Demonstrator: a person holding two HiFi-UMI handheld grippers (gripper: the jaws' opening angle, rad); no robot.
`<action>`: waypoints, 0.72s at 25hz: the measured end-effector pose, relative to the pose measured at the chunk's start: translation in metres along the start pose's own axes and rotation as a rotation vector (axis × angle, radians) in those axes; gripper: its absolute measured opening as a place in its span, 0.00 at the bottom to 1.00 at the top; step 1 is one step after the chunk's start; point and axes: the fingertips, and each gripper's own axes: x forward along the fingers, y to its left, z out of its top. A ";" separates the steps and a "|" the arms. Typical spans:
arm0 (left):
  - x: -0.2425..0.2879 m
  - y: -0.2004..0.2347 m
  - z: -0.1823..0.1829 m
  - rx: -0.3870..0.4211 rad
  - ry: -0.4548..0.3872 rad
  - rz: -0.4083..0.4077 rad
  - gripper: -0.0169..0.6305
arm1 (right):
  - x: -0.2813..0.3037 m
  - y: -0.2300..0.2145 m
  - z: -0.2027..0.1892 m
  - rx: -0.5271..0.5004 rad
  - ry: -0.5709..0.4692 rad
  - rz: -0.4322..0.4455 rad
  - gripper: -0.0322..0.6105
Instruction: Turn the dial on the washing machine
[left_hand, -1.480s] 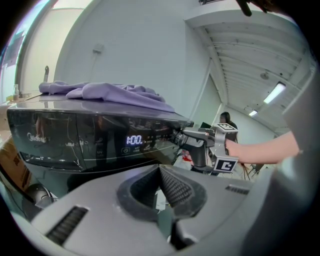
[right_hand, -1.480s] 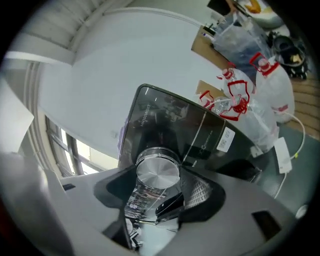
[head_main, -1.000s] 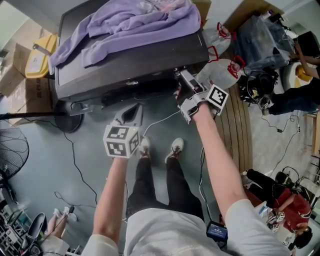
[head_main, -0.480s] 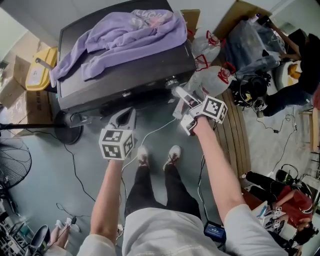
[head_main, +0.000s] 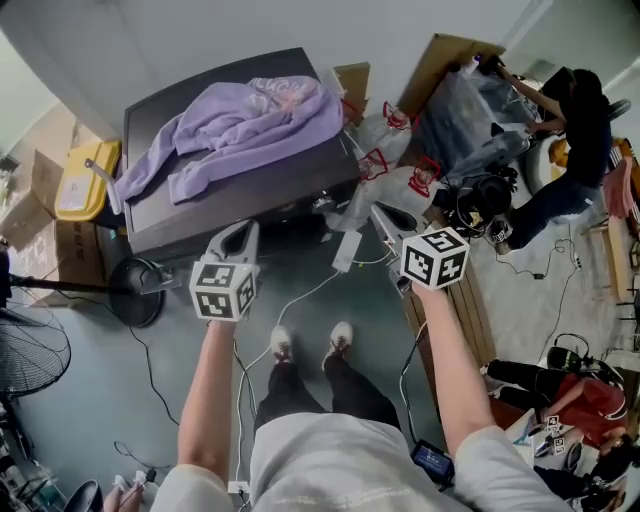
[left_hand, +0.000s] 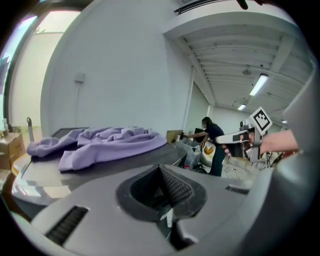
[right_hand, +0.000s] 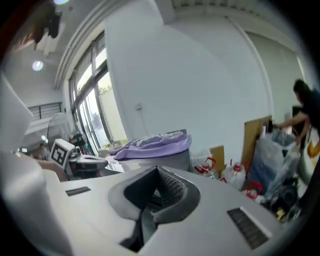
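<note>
Right gripper (right_hand: 158, 174) is squeezed shut on nothing, off the washing machine (head_main: 180, 215), whose dial is likely hard; pinch its sides.

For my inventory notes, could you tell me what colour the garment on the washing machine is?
The garment is lilac, seen best in the head view.

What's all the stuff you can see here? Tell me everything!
washing machine: one, dark grey, ahead by the wall
garment: one, purple, spread on the machine's top
bottles: at least two, clear with red handles, right of machine
container: one, yellow, left of machine
fan: one, black, floor at far left
cable: one, white, floor before machine
person: one, dark clothes, far right
shoes: two, white, on the wearer's feet
left gripper: one, grey, jaws shut, empty
right gripper: one, grey, jaws closing shut, empty
</note>
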 end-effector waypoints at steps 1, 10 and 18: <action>-0.002 -0.001 0.011 0.027 -0.017 -0.005 0.05 | -0.007 0.002 0.010 -0.074 0.003 -0.021 0.07; -0.049 -0.004 0.138 0.239 -0.247 0.031 0.05 | -0.049 0.047 0.132 -0.463 -0.174 -0.091 0.07; -0.093 -0.023 0.231 0.410 -0.396 0.061 0.05 | -0.087 0.082 0.218 -0.597 -0.329 -0.107 0.07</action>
